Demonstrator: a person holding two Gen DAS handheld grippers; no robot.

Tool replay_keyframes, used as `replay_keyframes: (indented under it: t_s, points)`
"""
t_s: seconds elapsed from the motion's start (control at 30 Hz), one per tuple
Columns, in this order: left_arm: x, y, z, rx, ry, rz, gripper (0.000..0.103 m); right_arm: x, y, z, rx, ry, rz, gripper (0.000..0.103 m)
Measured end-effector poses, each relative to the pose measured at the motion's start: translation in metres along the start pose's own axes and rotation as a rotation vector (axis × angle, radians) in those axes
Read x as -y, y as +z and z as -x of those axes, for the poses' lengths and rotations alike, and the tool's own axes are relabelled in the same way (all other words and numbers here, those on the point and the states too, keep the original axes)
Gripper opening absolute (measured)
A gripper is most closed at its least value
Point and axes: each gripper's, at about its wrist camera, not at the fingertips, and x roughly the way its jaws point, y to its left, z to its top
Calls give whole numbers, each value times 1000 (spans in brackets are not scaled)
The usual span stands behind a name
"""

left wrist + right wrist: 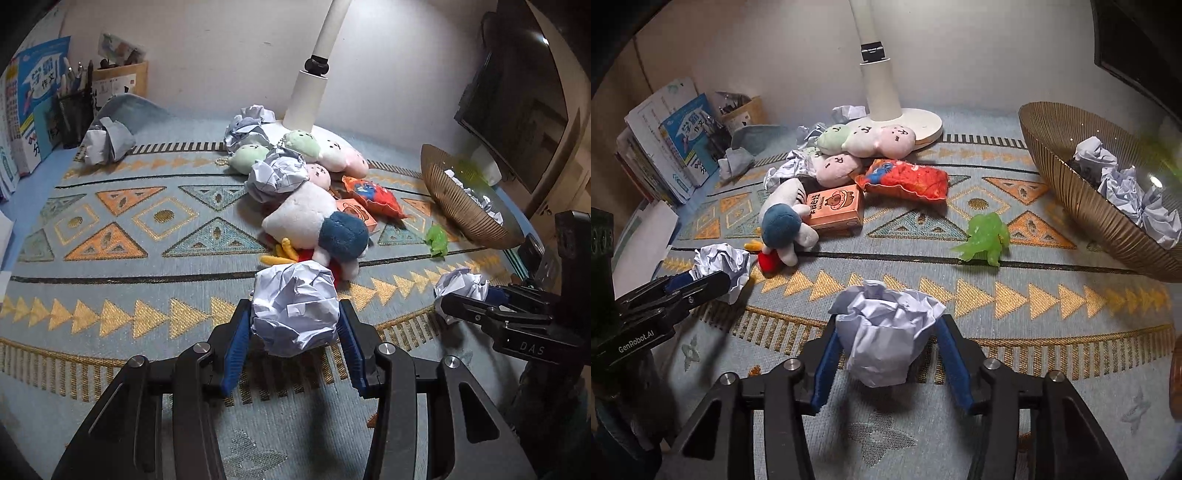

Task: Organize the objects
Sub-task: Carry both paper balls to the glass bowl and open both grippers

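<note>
My left gripper (295, 317) is shut on a crumpled white paper ball (295, 306), held just above the patterned mat. My right gripper (888, 328) is shut on another crumpled paper ball (884, 328). Each gripper shows in the other's view, the right one (461, 299) at the right edge and the left one (713, 273) at the left edge, both with paper. A brown ribbed bowl (1067, 184) at the right holds several paper balls (1123, 188). More paper balls (275, 175) lie among plush toys (306, 214).
A white lamp base (886, 92) stands at the back. An orange box (836, 208), a red snack bag (905, 179) and a green toy (986, 236) lie on the mat (129, 295). Books (33, 99) and a pen holder (75, 110) stand at the left.
</note>
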Motion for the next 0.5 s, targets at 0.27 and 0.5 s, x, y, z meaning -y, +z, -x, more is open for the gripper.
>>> replay_keyframes:
  t_s: [0.27, 0.5]
  points:
    - [44, 31, 10, 50, -38, -84, 43, 5, 8, 28, 70, -49, 27, 46]
    - [110, 91, -3, 96, -133, -172, 43, 34, 36, 70, 172, -154, 22, 46]
